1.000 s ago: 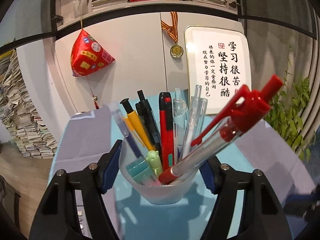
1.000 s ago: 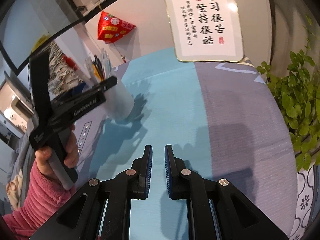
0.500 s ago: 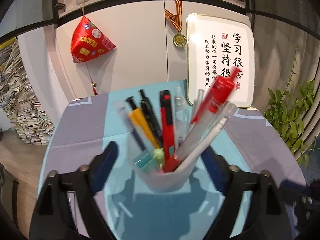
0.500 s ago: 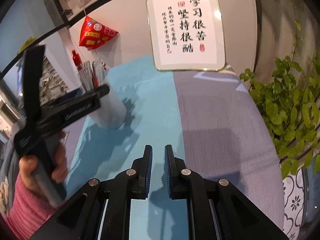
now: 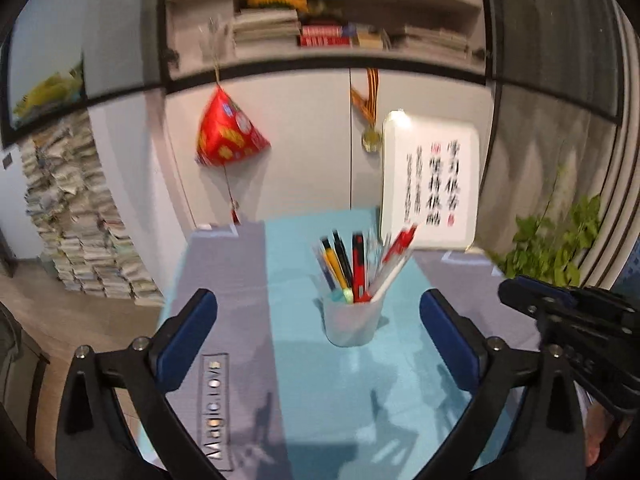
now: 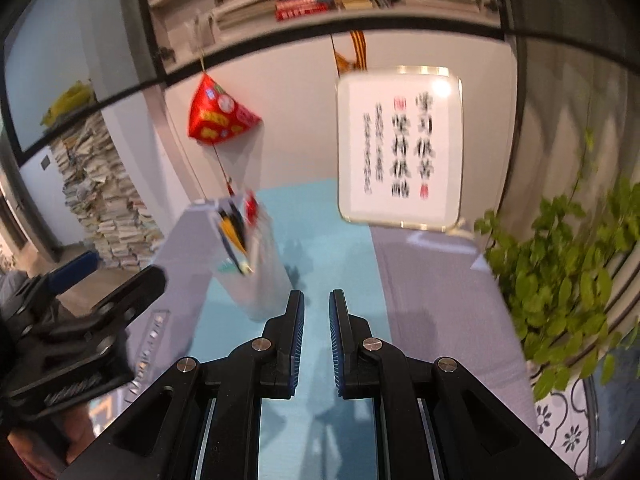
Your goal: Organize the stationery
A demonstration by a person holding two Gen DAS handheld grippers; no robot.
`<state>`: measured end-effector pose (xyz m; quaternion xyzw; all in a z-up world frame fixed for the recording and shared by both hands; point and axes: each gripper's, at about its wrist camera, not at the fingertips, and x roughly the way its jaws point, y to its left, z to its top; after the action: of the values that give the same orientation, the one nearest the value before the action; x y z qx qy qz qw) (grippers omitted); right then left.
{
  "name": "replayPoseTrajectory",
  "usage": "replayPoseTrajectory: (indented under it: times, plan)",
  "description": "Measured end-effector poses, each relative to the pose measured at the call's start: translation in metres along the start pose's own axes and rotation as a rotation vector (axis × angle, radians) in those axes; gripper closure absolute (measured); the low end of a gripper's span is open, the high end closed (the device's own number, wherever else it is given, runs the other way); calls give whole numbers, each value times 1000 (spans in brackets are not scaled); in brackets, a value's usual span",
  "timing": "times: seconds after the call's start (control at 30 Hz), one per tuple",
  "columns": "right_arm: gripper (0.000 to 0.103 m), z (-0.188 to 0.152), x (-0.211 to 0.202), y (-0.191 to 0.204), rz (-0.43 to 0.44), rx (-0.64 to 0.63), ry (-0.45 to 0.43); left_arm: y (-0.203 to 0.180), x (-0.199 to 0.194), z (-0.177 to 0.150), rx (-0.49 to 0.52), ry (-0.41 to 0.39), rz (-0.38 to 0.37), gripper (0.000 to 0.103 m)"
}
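Translucent plastic pen cup [image 5: 351, 322] stood upright on the teal middle strip of the desk [image 5: 308, 392], apart from both tools. In it we counted a yellow pen [image 5: 335, 268], a black pen [image 5: 343, 256], a red-and-black pen [image 5: 359, 266] and a clear pen with a red cap [image 5: 394, 258] leaning right; small pastel items sat at the rim, too blurred for us to name.

Left hand-held gripper [image 5: 318, 320]: we logged its blue-padded fingers [image 5: 188, 336] spread wide to either side of the cup, short of it and holding nothing.

Right hand-held gripper [image 6: 317, 340]: we logged its fingers [image 6: 294, 344] drawn close with a narrow gap between them, nothing pinched, over the teal strip; the cup [image 6: 260, 280] stood ahead and to its left in that view.

Surroundings we noted: grey cloth panels flanking the teal, one printed with lettering [image 5: 216, 408]; a framed calligraphy board [image 5: 432, 188] leaning at the desk's far edge; a red pyramid ornament [image 5: 228, 132] and a medal on a striped ribbon [image 5: 370, 136] hanging on the cabinet; stacked papers [image 5: 76, 224] on the floor at left; a leafy plant [image 6: 568, 272] at right.
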<state>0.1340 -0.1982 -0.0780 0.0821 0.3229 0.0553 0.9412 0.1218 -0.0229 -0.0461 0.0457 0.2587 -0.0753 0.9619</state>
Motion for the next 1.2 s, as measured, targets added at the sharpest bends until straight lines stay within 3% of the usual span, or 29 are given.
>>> replayPoseTrajectory:
  times: [0.07,0.13,0.27,0.33,0.43,1.2]
  plan:
    - [88,6,-14,7,-11,3,-10,3,-23,7,-14,-30,-16,1]
    - [73,12,-28,13,-19,3,-27,5,-39,10,-17,-53,-25,1]
    - [62,22,-69,26,-34,-21,-111,5,-75,16,-12,-116,9,1]
    - [44,25,-93,33,-46,-31,-167,7,-89,17,-29,-134,5,1]
    - [30,23,-121,40,-81,-44,-253,9,-103,16,-43,-166,6,1]
    - [27,-6,-144,35,-36,-30,-247,-4,-135,7,-42,-197,29,1]
